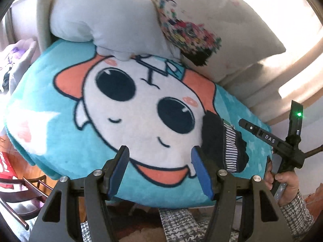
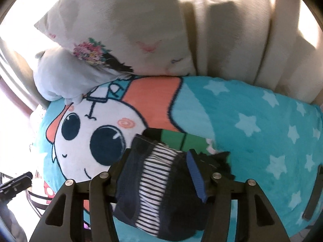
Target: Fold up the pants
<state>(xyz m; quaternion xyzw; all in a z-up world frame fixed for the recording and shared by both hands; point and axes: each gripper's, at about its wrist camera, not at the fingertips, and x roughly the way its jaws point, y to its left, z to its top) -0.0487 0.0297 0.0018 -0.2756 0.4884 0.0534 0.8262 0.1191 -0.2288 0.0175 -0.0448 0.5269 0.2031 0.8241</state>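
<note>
The pants (image 2: 153, 183) are a small dark navy bundle with a black-and-white striped panel, folded up on a teal cartoon-face cushion (image 2: 252, 125). They also show in the left wrist view (image 1: 224, 143), at the cushion's right side. My right gripper (image 2: 159, 173) is open with its jaws on either side of the bundle, low over it. I cannot tell if the pads touch the cloth. My left gripper (image 1: 160, 165) is open and empty above the cushion (image 1: 60, 137), just left of the pants. The right gripper's body (image 1: 282, 141) shows there too.
A pale blue plush (image 1: 105, 20) and a white floral pillow (image 1: 222, 20) lean at the cushion's far edge against a cream sofa back (image 2: 242, 30). A dark chair (image 1: 18, 191) and red box (image 1: 6, 167) stand lower left.
</note>
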